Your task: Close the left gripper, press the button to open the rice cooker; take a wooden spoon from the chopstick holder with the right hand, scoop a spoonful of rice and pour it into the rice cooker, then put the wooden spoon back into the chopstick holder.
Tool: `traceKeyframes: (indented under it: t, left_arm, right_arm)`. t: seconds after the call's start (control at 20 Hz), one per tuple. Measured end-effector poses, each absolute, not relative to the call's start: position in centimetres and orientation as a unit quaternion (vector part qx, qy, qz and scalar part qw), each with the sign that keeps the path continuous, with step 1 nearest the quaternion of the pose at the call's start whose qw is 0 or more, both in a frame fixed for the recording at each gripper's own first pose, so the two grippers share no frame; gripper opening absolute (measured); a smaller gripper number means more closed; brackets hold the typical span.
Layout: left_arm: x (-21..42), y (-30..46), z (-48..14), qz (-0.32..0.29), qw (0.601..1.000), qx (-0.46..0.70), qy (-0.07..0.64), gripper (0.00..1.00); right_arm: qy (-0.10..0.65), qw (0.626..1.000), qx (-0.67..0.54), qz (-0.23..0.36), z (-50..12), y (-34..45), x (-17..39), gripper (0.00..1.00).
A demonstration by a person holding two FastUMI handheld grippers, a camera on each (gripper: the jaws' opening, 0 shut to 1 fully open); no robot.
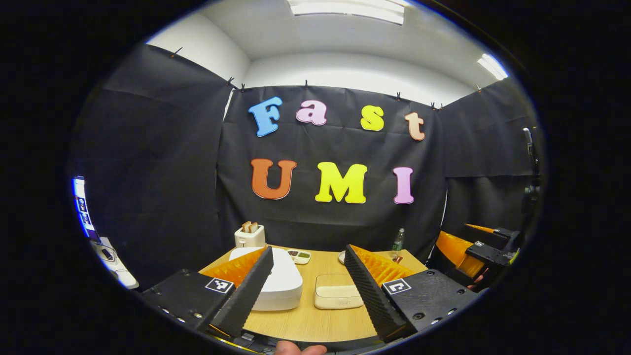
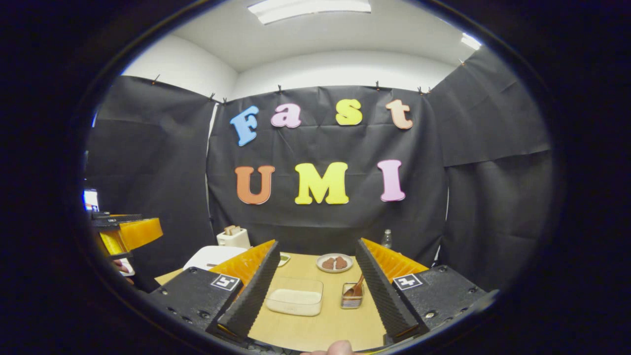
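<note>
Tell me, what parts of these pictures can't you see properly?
- White rice cooker, left gripper view: the left gripper's finger covers its near left side; no button can be made out.
- Wooden spoon in the small wire chopstick holder, right gripper view: too small to see its bowl.
- Round plate, left gripper view: a finger hides most of it.
- Clear rice box: grains too small.

Bare wooden table in front is free; clear rice box & wire chopstick holder stand mid-table, gap betw. them.
</note>
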State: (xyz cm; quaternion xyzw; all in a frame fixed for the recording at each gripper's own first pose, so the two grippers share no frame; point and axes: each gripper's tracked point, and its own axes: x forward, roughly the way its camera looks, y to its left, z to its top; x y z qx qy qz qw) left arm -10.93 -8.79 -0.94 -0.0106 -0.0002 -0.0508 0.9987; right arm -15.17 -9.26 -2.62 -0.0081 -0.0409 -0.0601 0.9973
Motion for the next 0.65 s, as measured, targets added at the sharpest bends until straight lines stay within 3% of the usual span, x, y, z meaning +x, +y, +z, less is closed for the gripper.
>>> traceKeyframes:
  t: [0.65]
  left_arm:
    - [-10.88, -9.20, -1.00, -0.053, 0.999, -0.010, -0.002, 0.94]
  right_arm:
    - [-0.031, 0.999, -0.013, -0.042, -2.92, -8.47, -14.21, 0.98]
